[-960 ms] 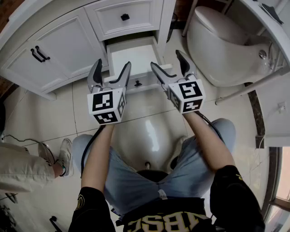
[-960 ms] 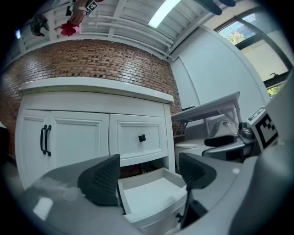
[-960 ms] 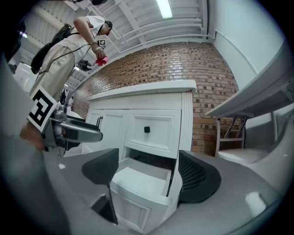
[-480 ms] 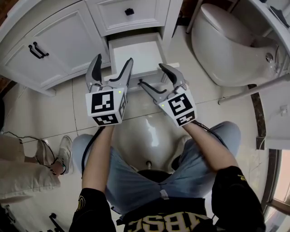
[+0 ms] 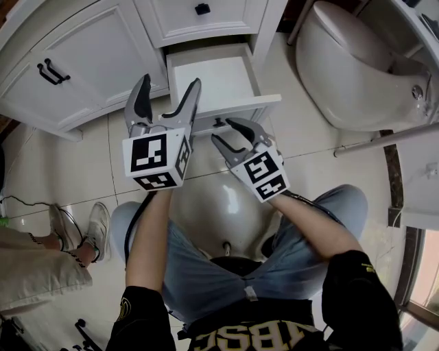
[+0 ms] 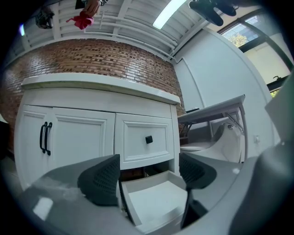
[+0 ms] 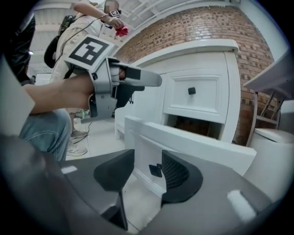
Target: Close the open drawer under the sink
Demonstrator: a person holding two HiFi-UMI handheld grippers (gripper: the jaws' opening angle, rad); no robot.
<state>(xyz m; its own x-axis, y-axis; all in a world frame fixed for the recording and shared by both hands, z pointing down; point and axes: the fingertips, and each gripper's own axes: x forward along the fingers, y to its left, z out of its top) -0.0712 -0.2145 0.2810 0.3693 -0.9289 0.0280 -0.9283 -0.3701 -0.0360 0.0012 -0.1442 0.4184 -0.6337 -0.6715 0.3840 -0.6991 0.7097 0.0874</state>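
The white drawer (image 5: 214, 77) under the vanity stands pulled out and empty, its front panel (image 7: 193, 142) facing me. A small black knob (image 7: 155, 170) sits on that panel. My right gripper (image 5: 226, 132) is low in front of the panel and its jaws are closing around the knob (image 5: 218, 123). In the right gripper view the knob lies between the pads (image 7: 177, 172), close to the right one and apart from the left. My left gripper (image 5: 169, 82) hovers open over the drawer's left edge with nothing between its fingers; past it the left gripper view shows the drawer (image 6: 156, 202).
Above the open drawer is a shut drawer with a black knob (image 5: 202, 9). Cabinet doors with black handles (image 5: 48, 70) stand to the left, a white toilet (image 5: 357, 62) to the right. Another person's shoes (image 5: 96, 230) rest on the tiled floor at the left.
My right gripper has swung left and down to the drawer front, and its jaws have narrowed around the knob. The left gripper has barely moved.
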